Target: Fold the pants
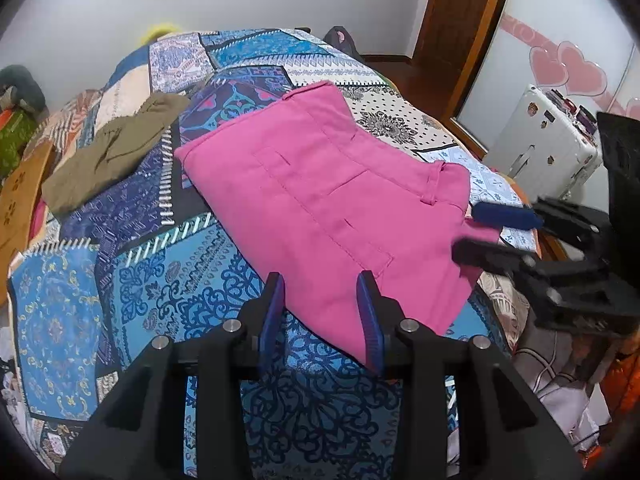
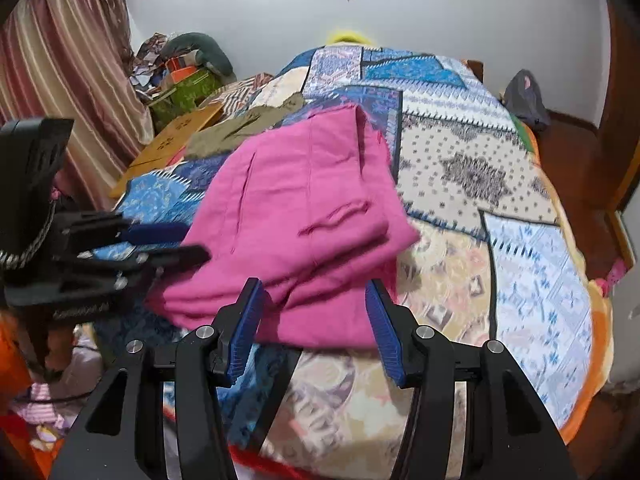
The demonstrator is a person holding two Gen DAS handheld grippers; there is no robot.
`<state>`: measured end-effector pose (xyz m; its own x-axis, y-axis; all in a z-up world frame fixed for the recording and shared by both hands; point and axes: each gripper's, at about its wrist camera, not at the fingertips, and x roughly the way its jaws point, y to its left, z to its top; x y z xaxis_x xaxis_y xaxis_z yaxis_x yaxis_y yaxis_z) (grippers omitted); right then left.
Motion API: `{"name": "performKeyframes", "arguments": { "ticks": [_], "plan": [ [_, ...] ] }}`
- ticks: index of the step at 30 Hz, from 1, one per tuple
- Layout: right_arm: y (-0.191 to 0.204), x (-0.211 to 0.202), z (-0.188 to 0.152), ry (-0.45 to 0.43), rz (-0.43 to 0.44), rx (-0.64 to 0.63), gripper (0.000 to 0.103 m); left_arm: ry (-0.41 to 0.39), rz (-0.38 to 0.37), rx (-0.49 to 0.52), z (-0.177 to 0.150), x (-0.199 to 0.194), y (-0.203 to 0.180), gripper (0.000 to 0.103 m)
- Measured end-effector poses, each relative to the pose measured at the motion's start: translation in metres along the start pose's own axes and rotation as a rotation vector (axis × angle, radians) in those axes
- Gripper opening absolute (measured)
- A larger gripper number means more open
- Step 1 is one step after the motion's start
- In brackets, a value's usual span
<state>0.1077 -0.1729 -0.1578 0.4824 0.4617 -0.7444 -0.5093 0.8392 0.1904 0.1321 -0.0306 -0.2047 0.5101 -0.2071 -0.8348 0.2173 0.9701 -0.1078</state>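
Observation:
Pink pants (image 1: 320,196) lie folded in layers on the patterned bedspread (image 1: 160,260), waistband toward the right in the left wrist view. They also show in the right wrist view (image 2: 304,216). My left gripper (image 1: 322,284) is open and empty, just above the near edge of the pants; it also shows at the left of the right wrist view (image 2: 188,244). My right gripper (image 2: 314,292) is open and empty over the near edge of the pants; it appears at the right of the left wrist view (image 1: 468,232), close to the waistband corner.
An olive garment (image 1: 116,148) lies on the bed's far left. A wooden board (image 2: 168,148) and clutter (image 2: 180,76) sit beside the bed near a curtain (image 2: 68,80). A white suitcase (image 1: 548,140) and wooden door (image 1: 460,12) stand to the right.

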Motion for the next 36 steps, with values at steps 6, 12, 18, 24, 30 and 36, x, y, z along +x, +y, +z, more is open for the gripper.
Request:
{"name": "performKeyframes", "arguments": {
  "ticks": [6,12,18,24,30,36],
  "plan": [
    [-0.018,0.009,-0.005,0.026,-0.029,-0.038,0.061,-0.001,-0.022,-0.04,-0.004,0.002,0.01,0.051],
    [-0.041,0.003,-0.013,0.022,-0.108,0.034,0.06,-0.011,0.003,-0.017,-0.005,0.001,0.003,0.051],
    [-0.052,-0.014,-0.017,0.016,-0.084,0.096,0.046,-0.006,0.011,-0.034,-0.006,0.001,0.002,0.051],
    [-0.024,-0.038,-0.022,-0.011,0.054,0.08,0.047,-0.002,-0.004,-0.042,-0.005,0.0,-0.009,0.051],
    [-0.014,-0.008,-0.026,0.053,0.072,0.067,0.046,0.003,-0.038,-0.007,-0.001,0.0,-0.03,0.051],
    [-0.03,0.003,-0.019,0.065,0.043,0.063,0.046,-0.054,-0.004,-0.044,0.024,-0.015,0.002,0.05]
  ]
}}
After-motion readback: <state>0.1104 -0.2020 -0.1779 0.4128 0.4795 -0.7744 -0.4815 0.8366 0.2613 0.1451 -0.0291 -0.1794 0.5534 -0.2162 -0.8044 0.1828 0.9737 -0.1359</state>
